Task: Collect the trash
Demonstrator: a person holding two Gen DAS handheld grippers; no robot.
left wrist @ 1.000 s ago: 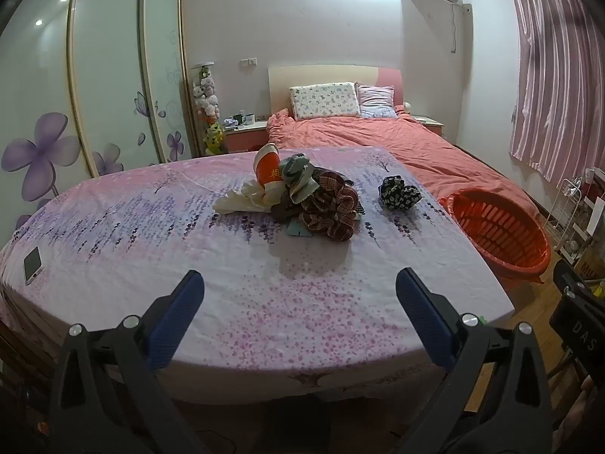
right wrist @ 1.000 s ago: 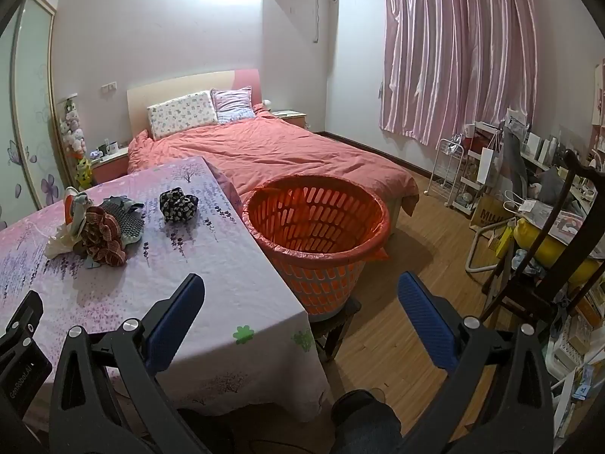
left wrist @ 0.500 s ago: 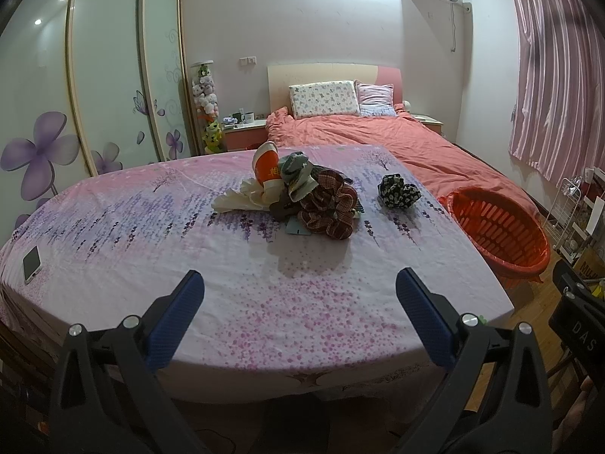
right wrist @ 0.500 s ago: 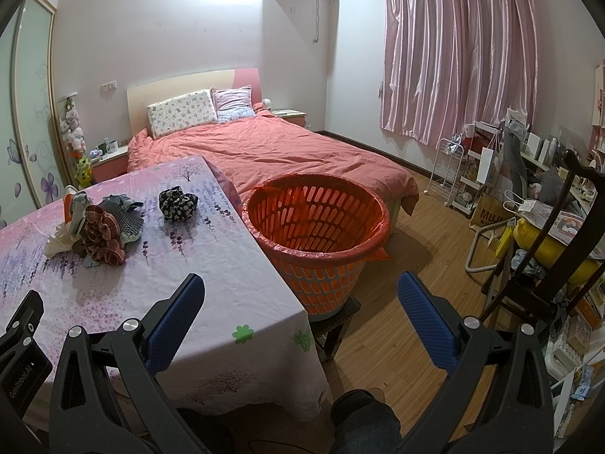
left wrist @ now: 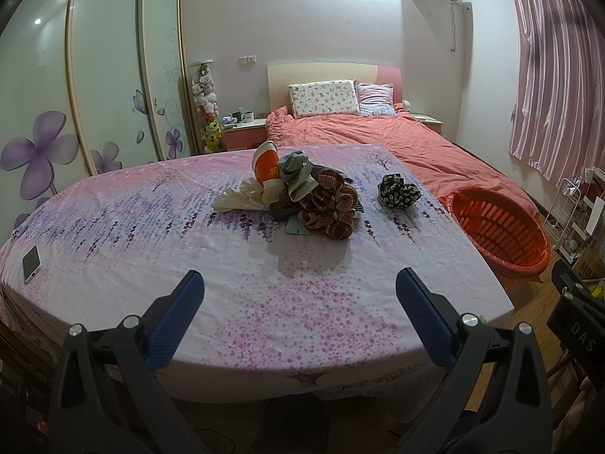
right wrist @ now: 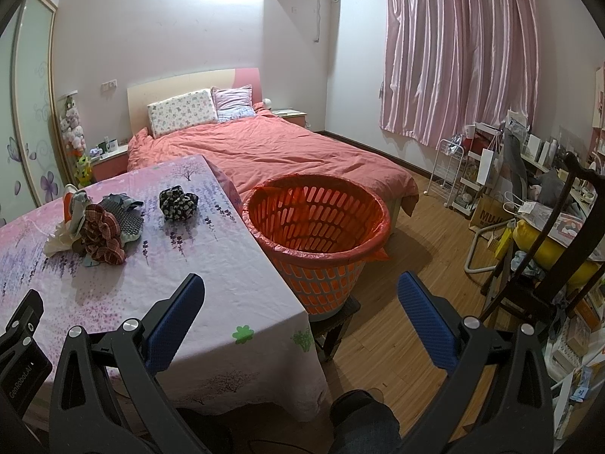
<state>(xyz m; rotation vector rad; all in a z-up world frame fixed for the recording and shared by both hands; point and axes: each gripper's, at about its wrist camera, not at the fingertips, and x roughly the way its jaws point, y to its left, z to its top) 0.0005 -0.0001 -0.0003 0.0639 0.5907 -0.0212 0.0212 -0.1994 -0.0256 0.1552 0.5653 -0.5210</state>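
A heap of trash (left wrist: pixel 302 196) lies mid-table: an orange-and-white cup (left wrist: pixel 266 168), cream crumpled paper (left wrist: pixel 242 198), grey fabric and a red plaid scrap (left wrist: pixel 329 208). A black flowered wad (left wrist: pixel 399 191) sits apart to its right. The same heap (right wrist: pixel 98 227) and wad (right wrist: pixel 177 202) appear at left in the right wrist view. An orange basket (right wrist: pixel 315 227) with a red liner stands beside the table's right edge, also visible as the basket (left wrist: pixel 499 227). My left gripper (left wrist: pixel 298 299) is open over the near table edge. My right gripper (right wrist: pixel 300 302) is open, short of the basket.
The table (left wrist: pixel 113 227) has a pink flowered cloth, with a phone (left wrist: pixel 31 268) at its left edge. A bed (right wrist: pixel 272 151) lies behind. A dark chair (right wrist: pixel 548 257), racks and clutter fill the right side. The basket rests on a small stool (right wrist: pixel 336 321).
The left wrist view has shifted slightly, with the table contents sitting a little higher. Both grippers stay open and nothing on the table has moved.
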